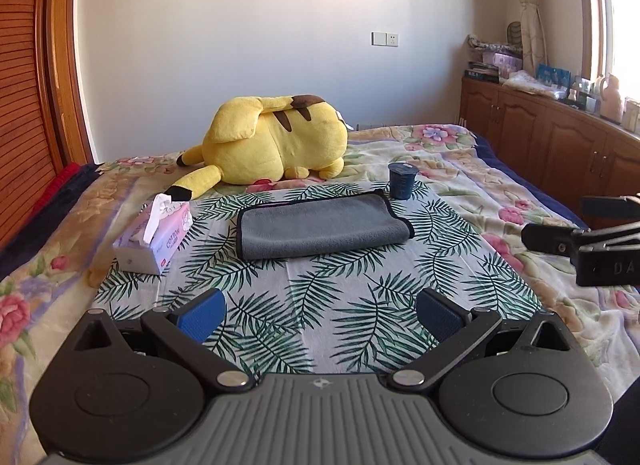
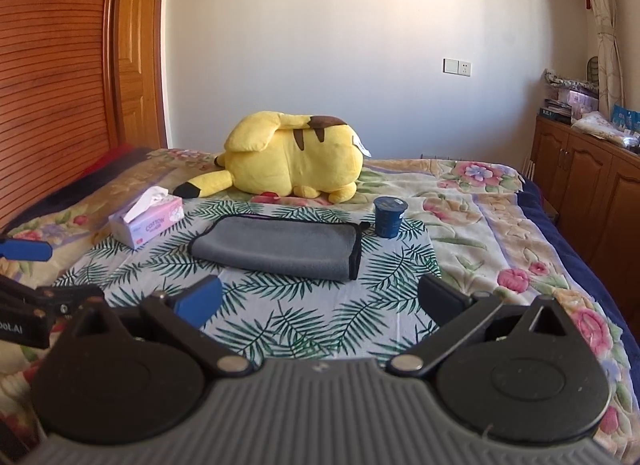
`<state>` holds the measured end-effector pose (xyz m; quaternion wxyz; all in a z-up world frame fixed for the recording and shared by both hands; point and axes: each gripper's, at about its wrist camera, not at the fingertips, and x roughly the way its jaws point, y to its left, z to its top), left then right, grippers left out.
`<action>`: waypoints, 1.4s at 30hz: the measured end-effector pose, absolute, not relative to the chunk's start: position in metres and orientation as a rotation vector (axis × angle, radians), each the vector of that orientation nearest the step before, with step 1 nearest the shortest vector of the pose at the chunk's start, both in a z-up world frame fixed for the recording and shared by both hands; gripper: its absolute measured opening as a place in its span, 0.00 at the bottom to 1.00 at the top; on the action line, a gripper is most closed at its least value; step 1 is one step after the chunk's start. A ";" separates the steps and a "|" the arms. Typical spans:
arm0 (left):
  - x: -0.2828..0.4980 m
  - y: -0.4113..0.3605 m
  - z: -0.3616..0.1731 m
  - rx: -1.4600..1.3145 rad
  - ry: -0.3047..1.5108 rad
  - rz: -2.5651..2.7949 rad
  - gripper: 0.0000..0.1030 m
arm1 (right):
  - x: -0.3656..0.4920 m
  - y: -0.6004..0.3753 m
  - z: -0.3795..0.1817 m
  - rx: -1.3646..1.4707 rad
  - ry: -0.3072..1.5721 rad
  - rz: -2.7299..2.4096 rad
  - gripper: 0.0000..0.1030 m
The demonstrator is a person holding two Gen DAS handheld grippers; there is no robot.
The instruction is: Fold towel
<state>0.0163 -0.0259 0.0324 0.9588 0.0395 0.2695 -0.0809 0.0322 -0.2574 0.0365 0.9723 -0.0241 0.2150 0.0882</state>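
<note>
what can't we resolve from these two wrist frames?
- Towel layer count: both views, folded edges hide what lies underneath.
- Cup label: both views, too small to read.
- Plush toy face: both views, turned away.
- Right tongs in the left wrist view: cut off by the right edge.
- Tissue box small print: too small; only "COTTON" reads.

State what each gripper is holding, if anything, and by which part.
Nothing is held. The left gripper and right gripper are both open and short of the folded grey towel, which lies untouched on the leaf-print cloth.
</note>
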 end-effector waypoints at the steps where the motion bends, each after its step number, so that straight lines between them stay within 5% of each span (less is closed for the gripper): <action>1: 0.013 -0.026 0.032 0.076 0.548 -0.165 0.84 | 0.030 -0.256 0.035 -0.049 0.435 0.180 1.00; 42: -0.023 -0.019 -0.001 0.092 0.411 -0.071 0.84 | -0.012 -0.262 0.005 -0.035 0.333 0.120 1.00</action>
